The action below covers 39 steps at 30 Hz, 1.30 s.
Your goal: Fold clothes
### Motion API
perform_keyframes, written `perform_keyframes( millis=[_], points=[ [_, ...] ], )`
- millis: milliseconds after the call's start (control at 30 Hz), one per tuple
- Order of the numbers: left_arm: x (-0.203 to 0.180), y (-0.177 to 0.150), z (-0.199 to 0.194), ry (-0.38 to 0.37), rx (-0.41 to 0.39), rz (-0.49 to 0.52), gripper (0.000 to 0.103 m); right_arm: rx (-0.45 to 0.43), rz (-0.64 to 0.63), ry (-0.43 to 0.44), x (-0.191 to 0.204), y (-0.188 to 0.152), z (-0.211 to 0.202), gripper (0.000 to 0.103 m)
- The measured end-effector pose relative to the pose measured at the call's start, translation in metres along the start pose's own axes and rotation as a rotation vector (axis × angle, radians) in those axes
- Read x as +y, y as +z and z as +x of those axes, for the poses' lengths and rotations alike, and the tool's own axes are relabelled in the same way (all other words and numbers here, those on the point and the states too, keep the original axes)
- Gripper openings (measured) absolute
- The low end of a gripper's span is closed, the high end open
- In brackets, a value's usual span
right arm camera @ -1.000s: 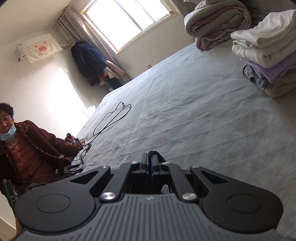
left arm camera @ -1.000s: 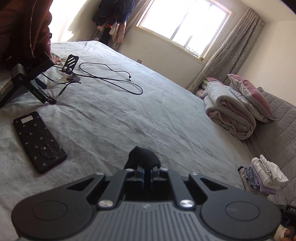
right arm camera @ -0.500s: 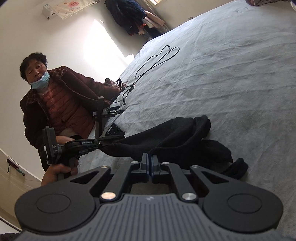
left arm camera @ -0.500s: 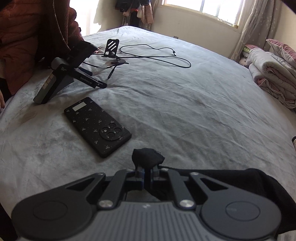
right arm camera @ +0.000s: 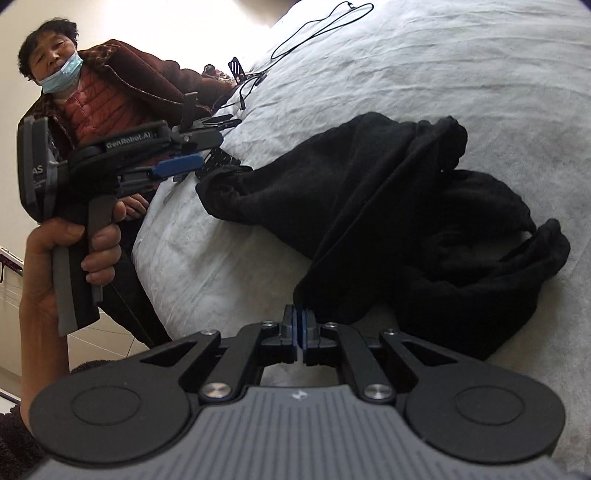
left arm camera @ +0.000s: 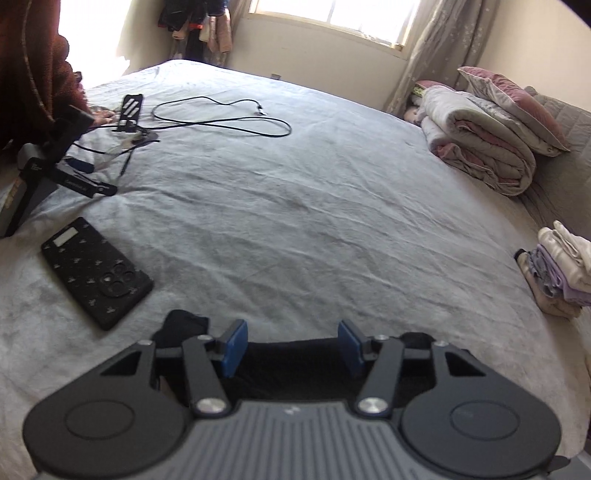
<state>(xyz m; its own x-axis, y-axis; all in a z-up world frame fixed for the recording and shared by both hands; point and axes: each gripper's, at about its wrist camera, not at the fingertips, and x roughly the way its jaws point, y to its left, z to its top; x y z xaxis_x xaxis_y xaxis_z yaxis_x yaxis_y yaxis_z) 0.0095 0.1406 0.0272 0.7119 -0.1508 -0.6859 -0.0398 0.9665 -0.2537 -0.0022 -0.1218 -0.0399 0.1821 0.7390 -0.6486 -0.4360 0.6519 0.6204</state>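
The black garment (right arm camera: 388, 206) is lying rumpled near the bed's (left arm camera: 332, 206) front edge. The right gripper (right arm camera: 298, 325) is pinching its hem; the left gripper's (left arm camera: 291, 345) jaws are opening above it, pads clear. A phone (left arm camera: 96, 271) and cable (left arm camera: 221, 118) are lying toward the left edge, folded clothes (left arm camera: 561, 269) at the right.

- Bed (left arm camera: 332, 221), grey wrinkled cover.
- On it: black garment (right arm camera: 388, 206), heaped; phone (left arm camera: 96, 272), face down; black cable (left arm camera: 221, 118); folded clothes stack (left arm camera: 561, 273); rolled quilt (left arm camera: 480, 147).

You face a grey-sheeted bed (left arm camera: 332, 206) under a bright window (left arm camera: 332, 14), curtain (left arm camera: 436, 48) at right, pale walls (left arm camera: 535, 44) around.
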Motion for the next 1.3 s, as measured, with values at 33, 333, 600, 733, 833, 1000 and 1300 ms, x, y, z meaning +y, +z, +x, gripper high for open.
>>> perform_keyframes(
  millis=[33, 333, 600, 733, 833, 1000, 1300],
  points=[
    [-0.011, -0.002, 0.003, -0.049, 0.018, 0.014, 0.056, 0.009, 0.004, -0.005, -0.001, -0.001, 0.003, 0.005],
    [-0.102, -0.020, 0.044, -0.223, 0.142, 0.190, 0.057, 0.035, 0.014, -0.010, -0.006, -0.005, 0.009, 0.005],
    [-0.146, -0.026, 0.077, -0.192, 0.192, 0.274, 0.061, 0.025, 0.023, 0.006, -0.014, -0.010, -0.006, 0.012],
    [-0.153, -0.030, 0.090, -0.088, 0.196, 0.324, 0.044, 0.012, 0.040, 0.021, -0.024, -0.012, -0.020, 0.015],
    [-0.151, -0.031, 0.092, -0.039, 0.186, 0.349, 0.012, -0.014, 0.065, 0.021, -0.035, -0.014, -0.036, 0.044],
    [-0.139, -0.020, 0.078, -0.061, 0.116, 0.306, 0.005, -0.086, 0.081, 0.002, -0.049, -0.011, -0.061, 0.057],
    [-0.107, -0.004, 0.035, -0.126, -0.031, 0.237, 0.005, -0.215, 0.145, -0.098, -0.075, 0.003, -0.080, 0.057]
  ],
)
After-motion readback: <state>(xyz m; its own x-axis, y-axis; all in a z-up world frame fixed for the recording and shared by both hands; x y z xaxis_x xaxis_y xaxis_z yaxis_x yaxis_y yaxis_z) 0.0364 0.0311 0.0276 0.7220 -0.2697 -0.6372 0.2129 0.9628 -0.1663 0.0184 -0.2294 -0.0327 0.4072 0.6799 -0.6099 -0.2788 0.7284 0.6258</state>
